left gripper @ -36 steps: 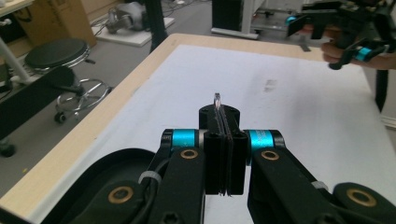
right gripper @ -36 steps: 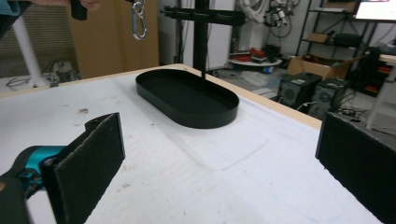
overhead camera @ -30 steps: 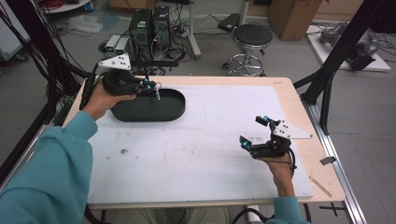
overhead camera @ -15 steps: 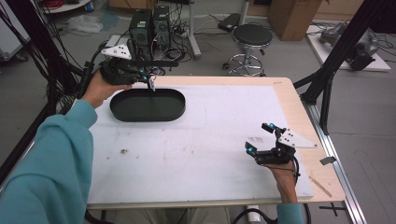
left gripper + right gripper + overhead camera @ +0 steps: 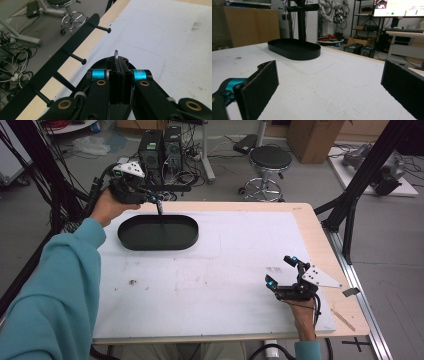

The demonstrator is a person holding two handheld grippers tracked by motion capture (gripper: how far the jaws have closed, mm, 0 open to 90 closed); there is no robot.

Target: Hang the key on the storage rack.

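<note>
Your left gripper (image 5: 117, 62) pinched a small metal ring (image 5: 116, 53) near the rack's pegs (image 5: 82, 60) at the tabletop's far-left corner; a thin grip could have let it slip. Your right gripper (image 5: 284, 270) gaped wide, holding nothing.

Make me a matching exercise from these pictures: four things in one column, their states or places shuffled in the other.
1. left gripper
2. right gripper
3. black tray
4. stool

a. on the floor beyond the table
b. jaws wide apart, nothing between them
c. on the white mat, far left
d. shut on a small metal ring

Pairs: 1-d, 2-b, 3-c, 4-a
</note>
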